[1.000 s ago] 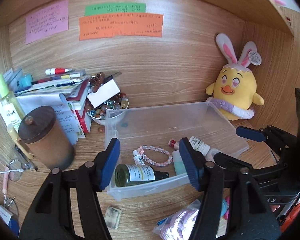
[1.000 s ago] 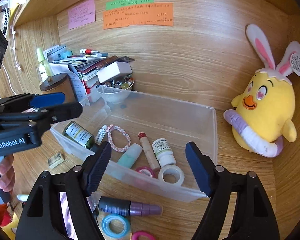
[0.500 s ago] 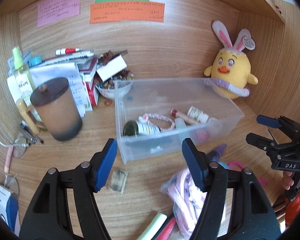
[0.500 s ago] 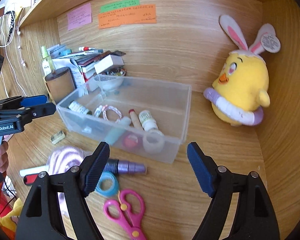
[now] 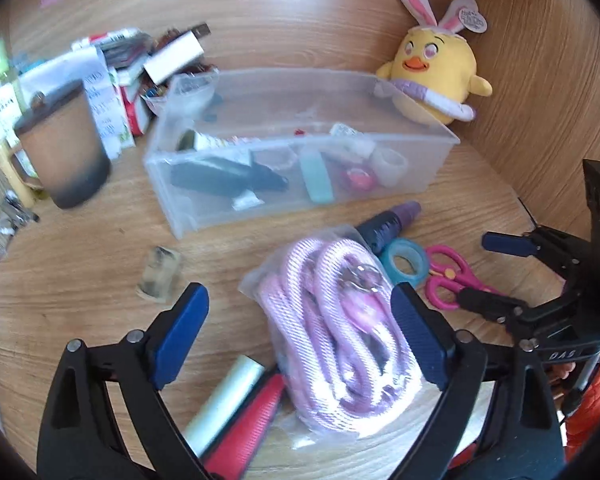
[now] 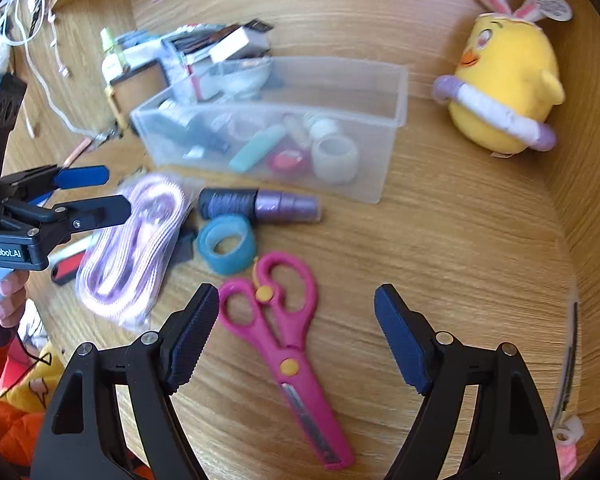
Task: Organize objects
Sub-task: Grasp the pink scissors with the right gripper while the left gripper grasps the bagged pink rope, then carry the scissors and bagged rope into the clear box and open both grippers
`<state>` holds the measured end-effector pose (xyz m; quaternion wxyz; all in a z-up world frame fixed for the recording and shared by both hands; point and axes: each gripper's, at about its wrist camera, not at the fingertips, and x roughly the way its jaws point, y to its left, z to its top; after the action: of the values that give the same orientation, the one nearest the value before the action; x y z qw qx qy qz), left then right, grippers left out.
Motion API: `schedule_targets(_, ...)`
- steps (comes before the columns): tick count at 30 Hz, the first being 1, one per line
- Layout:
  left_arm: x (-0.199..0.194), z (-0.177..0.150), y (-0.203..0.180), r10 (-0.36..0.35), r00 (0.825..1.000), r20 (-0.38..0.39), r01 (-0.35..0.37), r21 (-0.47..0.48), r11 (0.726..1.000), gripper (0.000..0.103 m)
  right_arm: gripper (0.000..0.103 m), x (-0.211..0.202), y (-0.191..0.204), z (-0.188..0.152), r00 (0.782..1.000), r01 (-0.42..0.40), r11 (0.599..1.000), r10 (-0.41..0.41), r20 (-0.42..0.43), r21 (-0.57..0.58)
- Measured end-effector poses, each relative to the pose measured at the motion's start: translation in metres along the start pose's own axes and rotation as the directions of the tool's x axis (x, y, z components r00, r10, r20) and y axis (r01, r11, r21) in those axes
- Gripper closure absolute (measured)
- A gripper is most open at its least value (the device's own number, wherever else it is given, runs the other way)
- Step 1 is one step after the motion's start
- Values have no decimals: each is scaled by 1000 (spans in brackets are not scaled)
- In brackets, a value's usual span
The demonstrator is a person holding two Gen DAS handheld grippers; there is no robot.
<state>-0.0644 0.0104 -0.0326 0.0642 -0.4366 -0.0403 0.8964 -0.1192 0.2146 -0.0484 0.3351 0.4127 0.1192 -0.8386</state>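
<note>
A clear plastic bin (image 5: 440, 136) (image 6: 396, 92) holds several small items: bottles, a teal tube, tape rolls. In front of it lie a bagged pink-purple rope (image 5: 340, 320) (image 6: 132, 240), a purple-capped dark tube (image 5: 388, 220) (image 6: 260, 206), a teal tape roll (image 5: 406, 266) (image 6: 226, 244) and pink scissors (image 6: 288, 344) (image 5: 448, 280). My left gripper (image 5: 300, 336) is open and hangs over the rope bag. My right gripper (image 6: 296, 336) is open above the scissors, empty.
A yellow bunny-eared plush (image 5: 432, 68) (image 6: 504, 88) sits at the back right. A brown lidded cup (image 5: 64, 148), stacked papers and a bowl stand left of the bin. A small clear block (image 5: 160, 272), a pale tube (image 5: 224, 404) and a red tool (image 5: 252, 424) lie near me.
Both grippers have pulled back from the bin and tilted down toward the near desk. The rope bag and scissors now sit between the fingers. Both stay open.
</note>
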Motion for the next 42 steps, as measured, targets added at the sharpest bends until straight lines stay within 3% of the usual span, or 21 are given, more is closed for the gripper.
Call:
schedule_targets(14,27,-10,-33,29,997,-71,-22,94,995,7,27,12,13,-6,998,46,996,-49,-36,-80)
schedule_targets(19,33,-11,-28,35,995,-89,-30,64,998,7,28,5,11,-14,999,38,995,-42,-34,-89)
schedule_targets(23,33,-9,-24,30,997,-68,-27,37,999,7,42,-3,9,-21,999,38,996,-39,-14,-86)
schedule_targets(25,33,-9,-24,29,998,-63,-27,33,999,11,55,-6,9,-24,999,41,996,-42,-5,-81)
schedule_targets(27,31,-9,-26,22,998,-53,-19,42,999,23,63,-7,8,-24,999,41,996,-41,3,-78)
schedule_targets(31,28,-13,-31,48,998,-31,-46,60,997,26,80,-7,10,-24,999,43,995,-42,13,-86)
schedule_targets(42,16,-11,-21,40,999,21,-40,33,999,47,83,-10,8,-26,998,56,998,-56,31,-30)
